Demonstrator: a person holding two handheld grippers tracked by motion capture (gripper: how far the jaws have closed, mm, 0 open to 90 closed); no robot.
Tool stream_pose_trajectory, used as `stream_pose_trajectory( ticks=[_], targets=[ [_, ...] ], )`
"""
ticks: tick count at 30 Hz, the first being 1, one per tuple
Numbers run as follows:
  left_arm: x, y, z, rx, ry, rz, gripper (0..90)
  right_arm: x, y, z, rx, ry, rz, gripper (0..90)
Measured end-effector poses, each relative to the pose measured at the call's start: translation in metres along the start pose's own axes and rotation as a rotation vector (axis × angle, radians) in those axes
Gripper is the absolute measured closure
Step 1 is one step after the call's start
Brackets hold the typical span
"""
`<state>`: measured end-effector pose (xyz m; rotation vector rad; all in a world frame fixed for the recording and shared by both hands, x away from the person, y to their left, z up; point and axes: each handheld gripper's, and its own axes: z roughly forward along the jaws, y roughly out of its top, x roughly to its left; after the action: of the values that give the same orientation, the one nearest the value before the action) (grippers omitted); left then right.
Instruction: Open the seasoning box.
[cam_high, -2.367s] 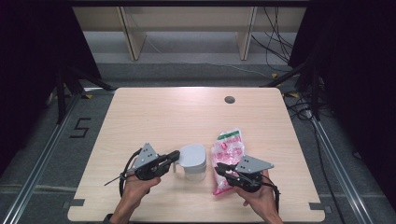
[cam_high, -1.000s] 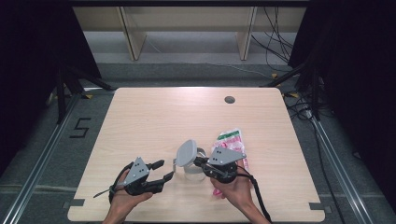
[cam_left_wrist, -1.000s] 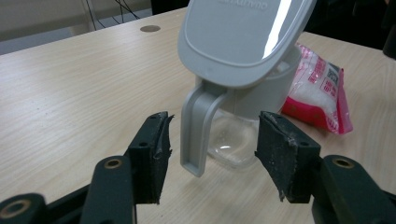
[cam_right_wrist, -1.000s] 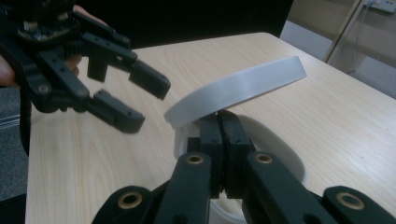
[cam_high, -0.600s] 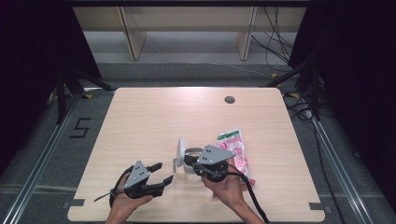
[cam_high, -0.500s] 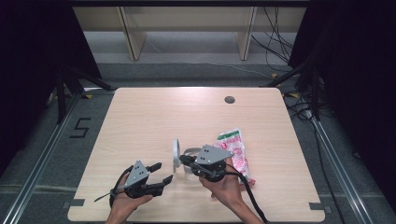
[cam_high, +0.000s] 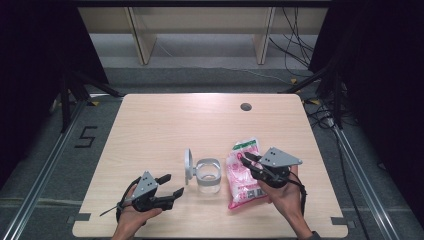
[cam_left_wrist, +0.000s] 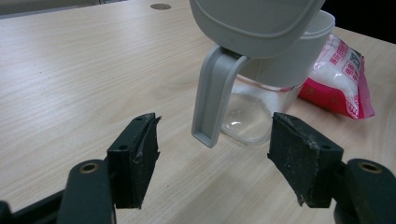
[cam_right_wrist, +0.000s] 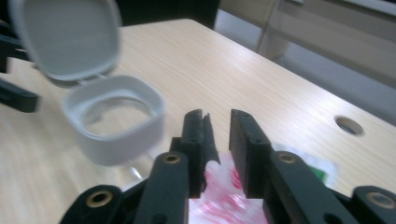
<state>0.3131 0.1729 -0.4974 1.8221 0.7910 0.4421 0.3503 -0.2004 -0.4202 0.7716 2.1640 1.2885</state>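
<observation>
A clear jar with a grey collar stands near the table's front middle. Its hinged grey lid is flipped up on the jar's left side. A pink bag lies just right of the jar. My left gripper is open, its jaws having just been widening, with nothing between them, a short way left of the jar. My right gripper hovers over the bag, its jaws having just been opening to a narrow gap, empty.
The pale wooden table has a round cable hole at the far right. Bare tabletop stretches behind the jar. Beyond the far edge are floor, cables and shelf legs.
My right gripper swung the lid open, let go of it and drew back to the right over the pink bag. The lid now stands up. The left gripper has stayed in place.
</observation>
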Motion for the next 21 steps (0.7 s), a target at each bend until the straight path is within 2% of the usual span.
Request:
stream_pose_trajectory(
  ticks=[1, 2, 3, 4, 5, 6, 7, 8, 9, 10, 11, 13, 14, 15, 16, 17, 18, 19, 21],
  targets=[
    [0.001, 0.0, -0.001, 0.008, 0.003, 0.004, 32.0, 0.0, 0.0, 0.0, 0.0, 0.0, 0.0, 73.1],
    [0.0, -0.001, -0.001, 0.014, 0.006, -0.023, 31.7, -0.01, -0.008, 0.0, 0.027, -0.019, 0.033, 70.7],
    [-0.001, -0.001, 0.0, 0.011, 0.011, -0.034, 31.5, -0.014, -0.012, 0.001, 0.035, -0.034, 0.049, 69.4],
    [0.001, -0.001, -0.001, 0.013, 0.008, -0.013, 31.3, -0.018, -0.017, 0.003, 0.034, -0.052, 0.072, 68.0],
    [0.001, -0.002, 0.0, 0.005, 0.0, -0.016, 31.0, -0.023, -0.02, 0.003, 0.06, -0.045, 0.096, 66.6],
    [-0.001, -0.002, 0.001, 0.002, 0.001, -0.046, 30.7, -0.025, -0.023, 0.004, 0.081, -0.048, 0.13, 64.6],
    [0.0, -0.002, 0.001, 0.016, 0.005, -0.035, 30.2, -0.029, -0.026, 0.005, 0.094, -0.059, 0.126, 62.3],
    [-0.001, -0.002, 0.002, 0.013, 0.01, -0.041, 29.7, -0.029, -0.029, 0.006, 0.107, -0.068, 0.152, 60.4],
    [-0.001, -0.002, 0.002, 0.013, 0.01, -0.041, 29.5, -0.029, -0.029, 0.006, 0.107, -0.068, 0.152, 60.4],
    [0.002, -0.003, 0.001, 0.032, 0.005, 0.002, 29.4, -0.035, -0.034, 0.009, 0.111, -0.067, 0.178, 57.1],
    [0.0, -0.004, 0.002, 0.024, 0.006, -0.031, 29.2, -0.038, -0.037, 0.01, 0.12, -0.083, 0.191, 56.0],
    [0.0, -0.003, 0.002, 0.024, 0.011, -0.039, 29.0, -0.045, -0.042, 0.013, 0.119, -0.089, 0.181, 53.0],
    [0.0, -0.003, 0.002, 0.026, 0.011, -0.038, 28.9, -0.047, -0.043, 0.014, 0.128, -0.076, 0.212, 51.6],
    [0.0, -0.003, 0.002, 0.026, 0.011, -0.038, 28.8, -0.047, -0.043, 0.014, 0.128, -0.076, 0.212, 51.6],
    [0.001, -0.004, 0.002, 0.037, 0.012, -0.034, 28.6, -0.048, -0.045, 0.017, 0.138, -0.076, 0.273, 50.3],
    [0.001, -0.004, 0.003, 0.028, 0.008, -0.057, 28.5, -0.051, -0.046, 0.019, 0.131, -0.093, 0.24, 49.9],
    [0.001, -0.004, 0.003, 0.028, 0.008, -0.057, 28.3, -0.051, -0.046, 0.019, 0.131, -0.093, 0.24, 49.9],
    [0.002, -0.003, 0.003, 0.03, 0.0, -0.071, 28.0, -0.053, -0.047, 0.023, 0.141, -0.069, 0.274, 49.5],
    [0.003, -0.004, 0.002, 0.036, 0.015, -0.068, 27.4, -0.055, -0.049, 0.026, 0.152, -0.085, 0.282, 49.0]
  ],
)
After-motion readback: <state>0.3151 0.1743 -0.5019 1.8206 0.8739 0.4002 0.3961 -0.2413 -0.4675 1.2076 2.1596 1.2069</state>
